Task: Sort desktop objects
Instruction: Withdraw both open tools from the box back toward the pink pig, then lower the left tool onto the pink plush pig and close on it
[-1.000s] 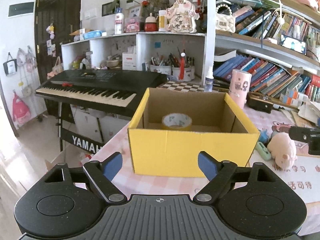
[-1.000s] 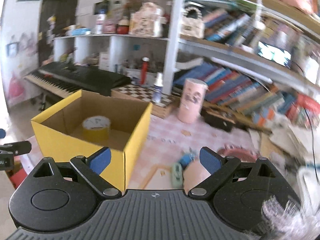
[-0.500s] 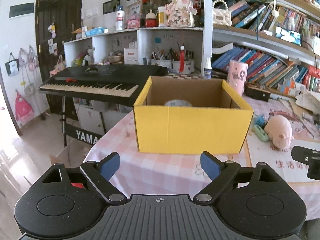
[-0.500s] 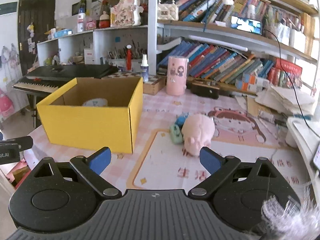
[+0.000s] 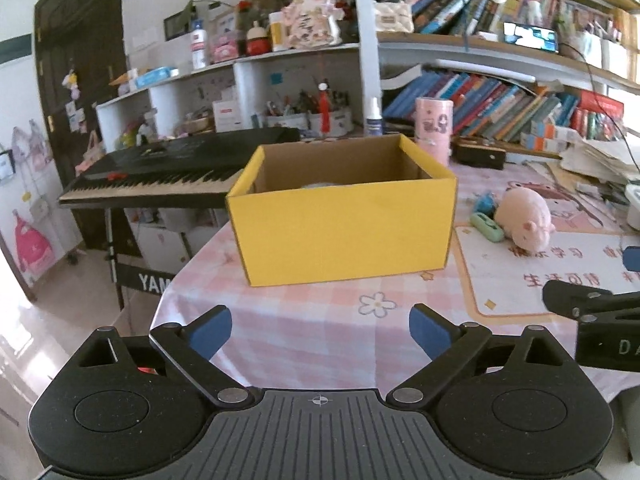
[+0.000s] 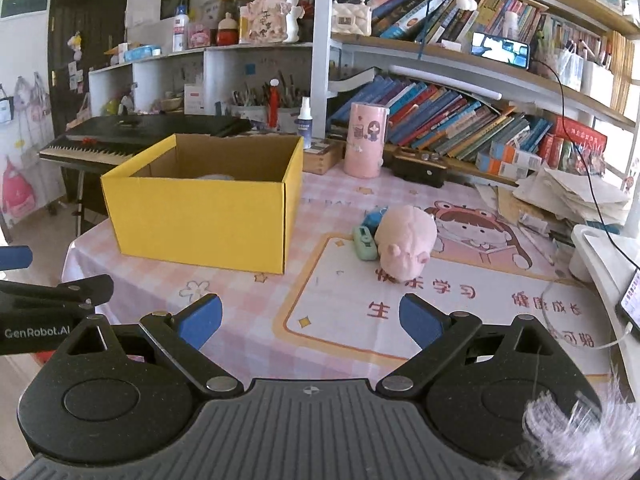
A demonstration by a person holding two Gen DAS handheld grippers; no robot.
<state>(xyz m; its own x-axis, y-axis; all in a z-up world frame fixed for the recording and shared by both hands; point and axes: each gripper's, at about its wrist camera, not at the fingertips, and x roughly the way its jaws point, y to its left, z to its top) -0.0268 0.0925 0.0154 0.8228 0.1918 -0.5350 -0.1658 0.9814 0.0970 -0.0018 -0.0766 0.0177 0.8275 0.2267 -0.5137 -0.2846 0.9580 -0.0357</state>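
A yellow cardboard box point(image 5: 344, 232) point(image 6: 200, 216) stands on the pink checked tablecloth, and the top of a tape roll point(image 5: 320, 185) point(image 6: 214, 177) just shows inside it. Right of the box lie a pink plush pig point(image 5: 526, 216) point(image 6: 404, 238), a green oblong item point(image 5: 486, 227) point(image 6: 364, 243) and a small blue thing point(image 5: 484, 201) point(image 6: 376, 216). My left gripper point(image 5: 320, 330) hovers in front of the box, jaws opening, nothing between them. My right gripper point(image 6: 310, 318) hangs open and empty over the printed mat, short of the pig.
A printed desk mat point(image 6: 440, 304) covers the table's right part. Behind stand a pink cylinder point(image 6: 366, 140), a spray bottle point(image 6: 305, 122), a dark case point(image 6: 418, 166) and bookshelves point(image 6: 460, 120). A keyboard point(image 5: 160, 176) stands left of the table. Papers point(image 6: 572, 196) pile at right.
Both grippers have drawn back from the box and sunk a little, so the tape roll is nearly hidden behind the box wall. The left jaws stand slightly wider.
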